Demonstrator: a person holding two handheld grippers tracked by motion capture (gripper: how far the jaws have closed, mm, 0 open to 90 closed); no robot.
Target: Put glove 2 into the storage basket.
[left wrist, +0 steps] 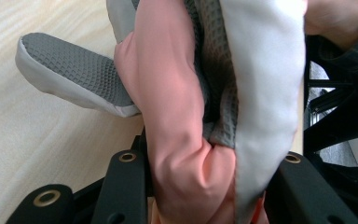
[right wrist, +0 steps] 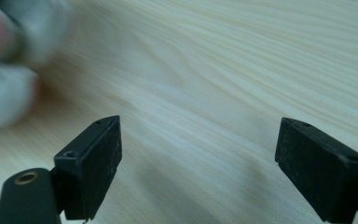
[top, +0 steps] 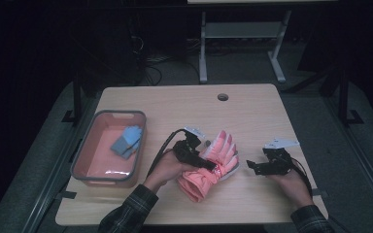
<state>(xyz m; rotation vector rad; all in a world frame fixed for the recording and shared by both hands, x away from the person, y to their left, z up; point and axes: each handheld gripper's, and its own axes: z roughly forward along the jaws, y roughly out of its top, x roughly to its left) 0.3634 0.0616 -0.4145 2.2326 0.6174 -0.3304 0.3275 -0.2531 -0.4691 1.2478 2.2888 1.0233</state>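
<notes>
A pink glove (top: 209,167) with grey and white palm fabric lies near the table's front middle. My left gripper (top: 213,166) is shut on the glove (left wrist: 191,140) around its cuff end, and its jaws squeeze the bunched pink and white cloth between them. One grey textured glove finger (left wrist: 70,77) sticks out over the wood. To the right of the glove my right gripper (top: 249,166) stands open above bare wood, its two black pads (right wrist: 98,163) wide apart with nothing between them. The glove (right wrist: 9,70) is a blur at the upper left of the right gripper view.
A pink bin with a grey rim (top: 94,121) stands at the table's left and holds a blue glove (top: 126,141). A round cable hole (top: 223,97) sits near the table's far edge. A white desk frame (top: 243,34) stands behind the table.
</notes>
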